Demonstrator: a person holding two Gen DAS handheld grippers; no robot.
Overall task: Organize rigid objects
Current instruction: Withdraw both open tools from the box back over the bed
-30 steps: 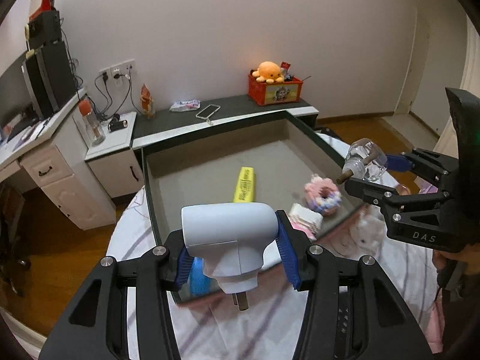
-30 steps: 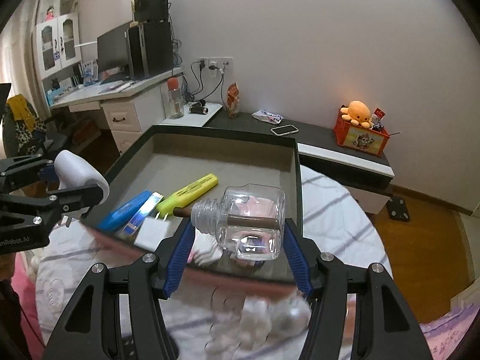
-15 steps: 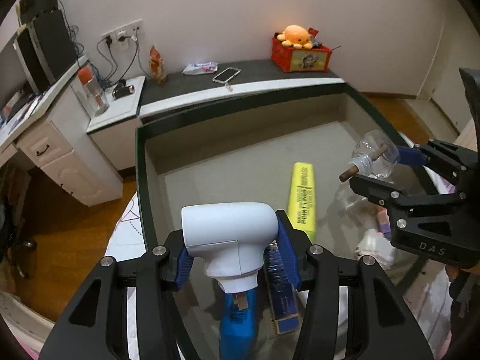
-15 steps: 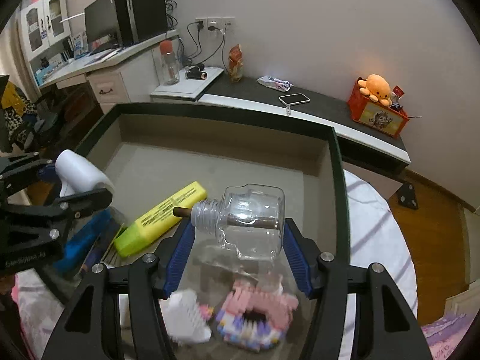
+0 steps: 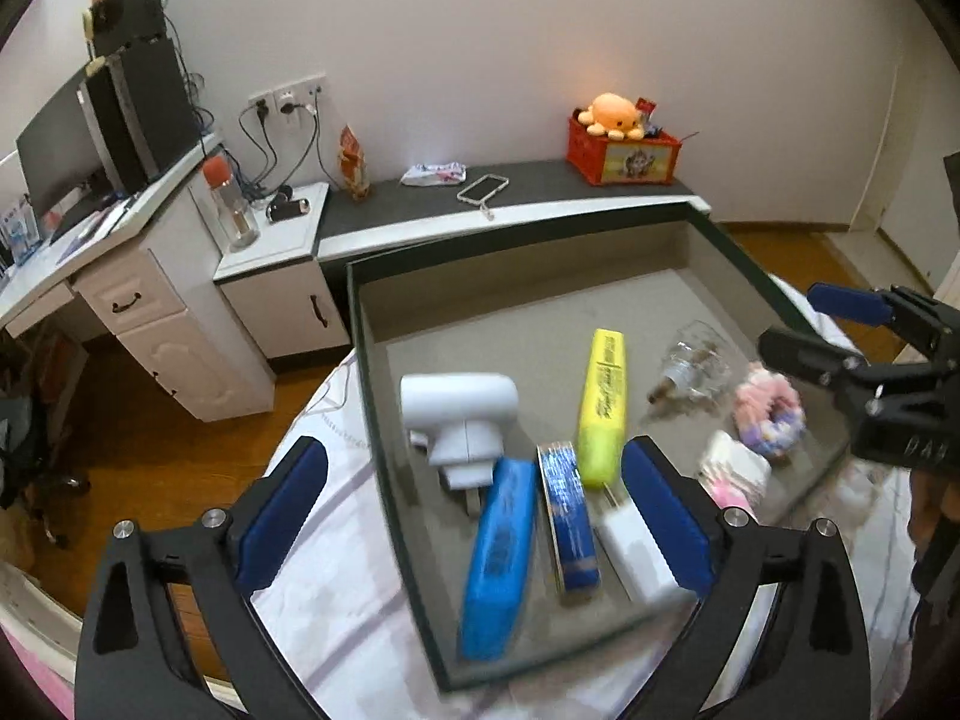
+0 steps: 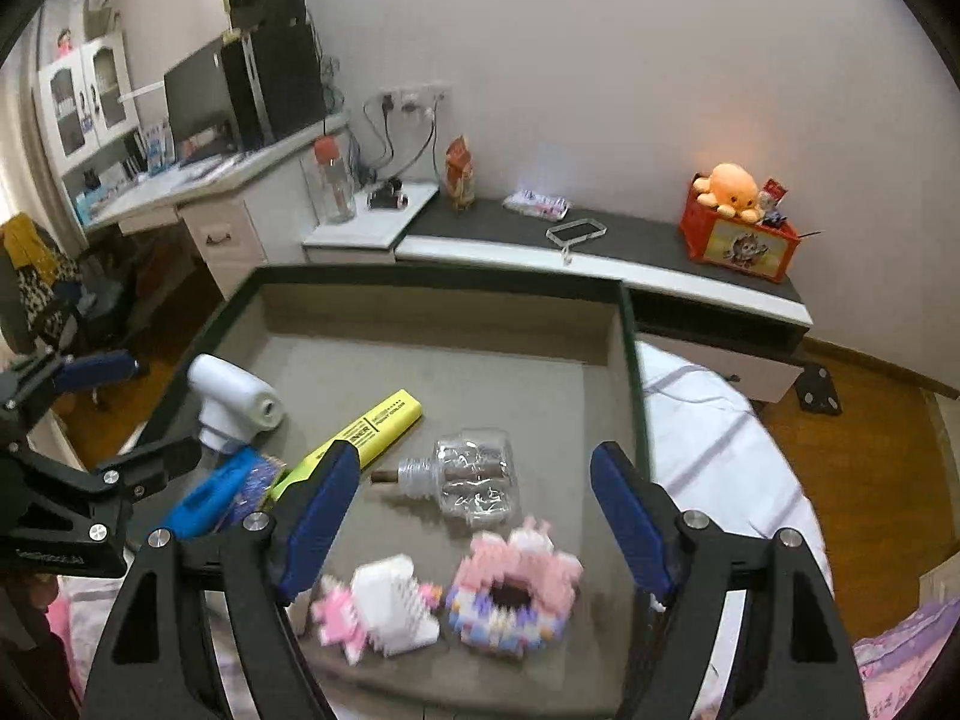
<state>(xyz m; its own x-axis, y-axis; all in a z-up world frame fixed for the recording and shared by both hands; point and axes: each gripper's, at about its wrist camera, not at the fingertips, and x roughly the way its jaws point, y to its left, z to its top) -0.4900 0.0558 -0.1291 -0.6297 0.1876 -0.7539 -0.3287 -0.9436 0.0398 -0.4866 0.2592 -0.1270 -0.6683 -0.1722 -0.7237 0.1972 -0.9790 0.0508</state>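
Both grippers are hovering over the grey tray (image 5: 708, 252), jaws opening with nothing between the pads. Left gripper (image 5: 474, 516) is standing wide above the white plug adapter (image 5: 459, 414), which is lying at the tray's left side beside the blue block (image 5: 498, 564). Right gripper (image 6: 474, 516) is spreading above the clear glass bottle (image 6: 474, 474), lying on its side mid-tray next to the yellow highlighter (image 6: 360, 432). Judging the bottle light, rigid, slick and breakable: grip is best taken across its flat body, not the stoppered neck. Adapter is looking stiff and light; its rounded head offers the broadest hold. The pink brick ring (image 6: 513, 594) and white brick figure (image 6: 390, 606) are probably crumbling under a hard squeeze. Near objects are motion-blurred; the tray's near rim is hiding behind the gripper frames, and what the tray rests on is only partly showing.
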